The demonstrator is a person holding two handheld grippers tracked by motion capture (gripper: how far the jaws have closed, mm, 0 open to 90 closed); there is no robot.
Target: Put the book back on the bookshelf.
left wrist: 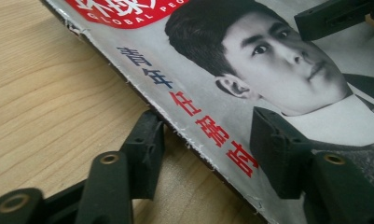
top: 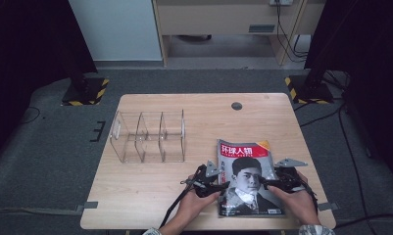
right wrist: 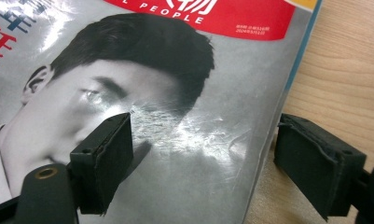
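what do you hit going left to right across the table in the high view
clear acrylic organizer → left gripper → magazine → right gripper

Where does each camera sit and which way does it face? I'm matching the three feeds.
High view: above the person's side, facing forward and down on the table; forearms, both hands show.
Left gripper view: on the left gripper, straddling the magazine's worn edge.
Right gripper view: on the right gripper, straddling its opposite edge.
All share the magazine.
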